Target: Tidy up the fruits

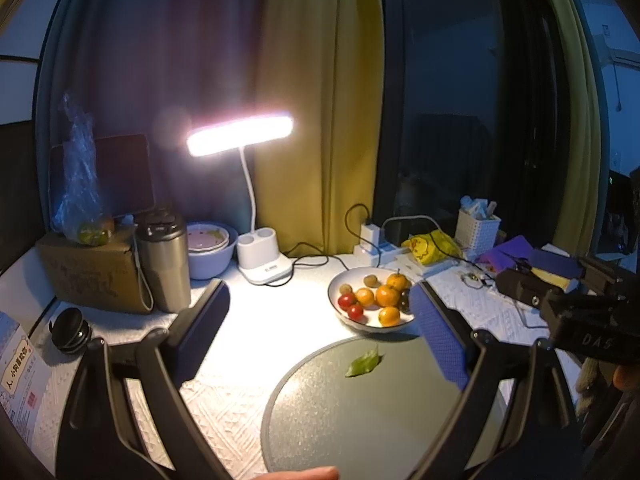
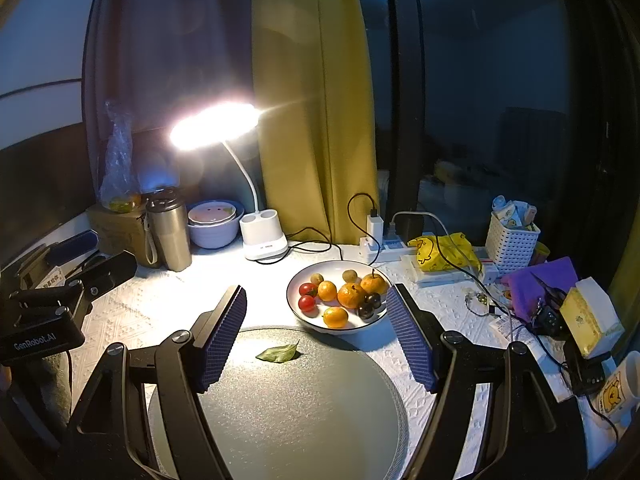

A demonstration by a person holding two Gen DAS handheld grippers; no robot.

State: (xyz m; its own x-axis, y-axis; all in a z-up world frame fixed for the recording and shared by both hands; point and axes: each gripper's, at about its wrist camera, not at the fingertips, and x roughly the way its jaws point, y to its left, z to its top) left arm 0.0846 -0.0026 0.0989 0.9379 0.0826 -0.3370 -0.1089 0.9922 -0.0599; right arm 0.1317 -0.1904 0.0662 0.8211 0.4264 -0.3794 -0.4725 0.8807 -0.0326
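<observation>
A white plate point(image 2: 296, 312) holds several oranges point(image 2: 351, 295), two red tomatoes point(image 2: 307, 302), small brownish fruits point(image 2: 350, 276) and dark grapes point(image 2: 370, 305); it shows in the left wrist view too point(image 1: 334, 284). In front of it lies a round grey board point(image 2: 304, 408) with one green leaf point(image 2: 279, 353) on it. My right gripper point(image 2: 316, 336) is open and empty above the board's far edge. My left gripper point(image 1: 320, 332) is open and empty, above the table left of the board point(image 1: 360, 412). The leaf point(image 1: 363, 363) lies between its fingers.
A lit desk lamp point(image 2: 262, 240), a steel tumbler point(image 2: 170, 232), stacked bowls point(image 2: 214, 222) and a cardboard box point(image 1: 90, 268) stand at the back left. A power strip point(image 2: 384, 248), yellow bag point(image 2: 444, 254), white basket point(image 2: 512, 240), cables and a tissue pack point(image 2: 592, 322) crowd the right.
</observation>
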